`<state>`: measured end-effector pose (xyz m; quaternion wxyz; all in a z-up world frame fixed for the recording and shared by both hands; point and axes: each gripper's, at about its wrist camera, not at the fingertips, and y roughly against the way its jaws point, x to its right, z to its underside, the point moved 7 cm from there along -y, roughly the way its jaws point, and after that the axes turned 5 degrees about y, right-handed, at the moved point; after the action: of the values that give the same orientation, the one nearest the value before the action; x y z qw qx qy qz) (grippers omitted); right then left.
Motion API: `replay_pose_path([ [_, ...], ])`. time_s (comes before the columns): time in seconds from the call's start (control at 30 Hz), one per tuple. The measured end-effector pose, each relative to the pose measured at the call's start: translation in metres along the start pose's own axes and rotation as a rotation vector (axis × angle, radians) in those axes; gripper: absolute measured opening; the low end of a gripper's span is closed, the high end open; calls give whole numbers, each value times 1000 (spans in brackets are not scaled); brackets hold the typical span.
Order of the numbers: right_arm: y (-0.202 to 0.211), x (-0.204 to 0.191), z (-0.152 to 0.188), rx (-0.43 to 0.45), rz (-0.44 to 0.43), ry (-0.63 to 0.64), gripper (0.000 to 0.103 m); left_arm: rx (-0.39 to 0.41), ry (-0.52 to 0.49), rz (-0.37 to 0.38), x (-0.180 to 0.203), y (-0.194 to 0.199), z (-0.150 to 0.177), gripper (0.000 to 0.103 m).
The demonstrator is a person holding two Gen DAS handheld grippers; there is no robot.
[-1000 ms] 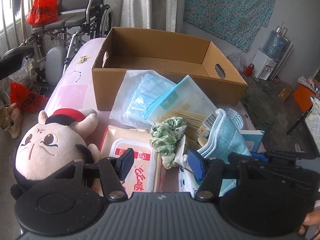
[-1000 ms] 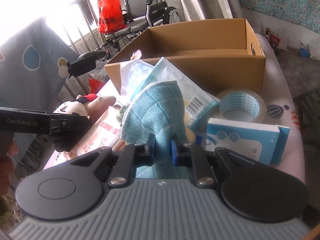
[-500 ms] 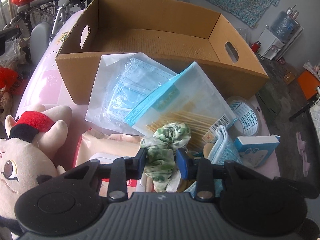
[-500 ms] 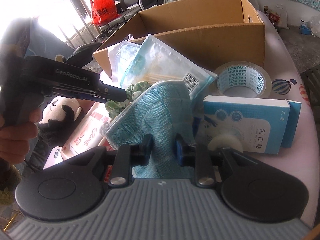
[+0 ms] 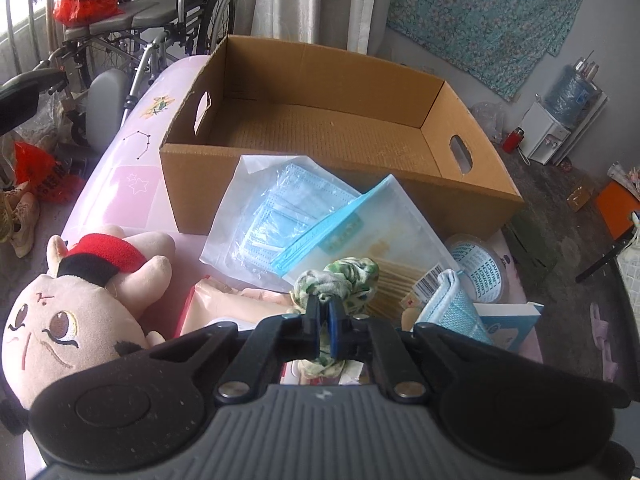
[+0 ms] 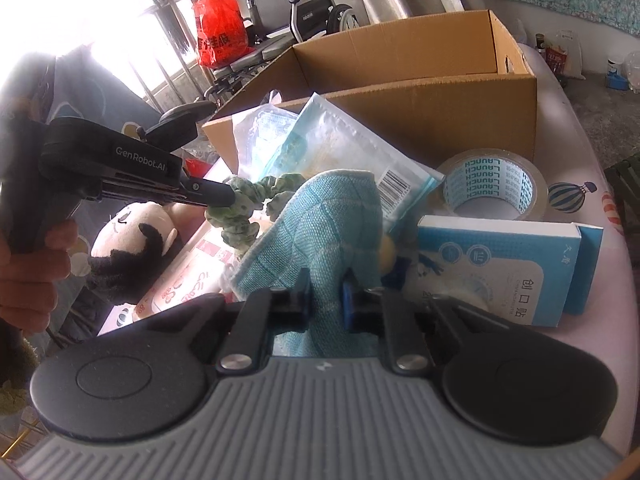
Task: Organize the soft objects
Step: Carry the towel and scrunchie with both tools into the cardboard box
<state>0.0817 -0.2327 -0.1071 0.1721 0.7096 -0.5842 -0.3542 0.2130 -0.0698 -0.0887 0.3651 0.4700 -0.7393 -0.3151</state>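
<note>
My left gripper [image 5: 324, 320] is shut on a green-and-white scrunchie [image 5: 344, 276] and holds it lifted above the pile; the scrunchie also shows in the right wrist view [image 6: 248, 204]. My right gripper [image 6: 326, 300] is shut on a light blue cloth [image 6: 320, 232], also seen at the right in the left wrist view [image 5: 452, 304]. An open, empty cardboard box [image 5: 320, 128] stands behind the pile. A plush doll [image 5: 72, 304] lies at the left on the pink surface.
A mask bag [image 5: 280, 216], a blue-topped swab bag [image 5: 372, 236], a wet-wipes pack [image 6: 188, 280], a tape roll [image 6: 492, 188] and a blue-white carton [image 6: 504, 268] lie in front of the box. A wheelchair [image 5: 132, 40] stands behind left.
My left gripper moved in over the scrunchie, shut on it and lifted it. My right gripper kept hold of the blue cloth and raised it slightly.
</note>
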Motion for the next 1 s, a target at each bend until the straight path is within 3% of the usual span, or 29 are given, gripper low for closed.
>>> replay_pose_path([
  [0.37, 64, -25, -34, 145, -23, 21, 13, 201, -12, 46, 18, 90, -28, 4],
  [0.6, 94, -38, -110, 246, -101, 20, 13, 322, -39, 69, 33, 125, -98, 4],
  [0.8, 64, -12, -209, 219, -210, -118, 13, 340, -87, -22, 35, 94, -180, 4],
  [1.0, -41, 39, -282, 95, -171, -280, 13, 258, -111, -161, 12, 9, -239, 4],
])
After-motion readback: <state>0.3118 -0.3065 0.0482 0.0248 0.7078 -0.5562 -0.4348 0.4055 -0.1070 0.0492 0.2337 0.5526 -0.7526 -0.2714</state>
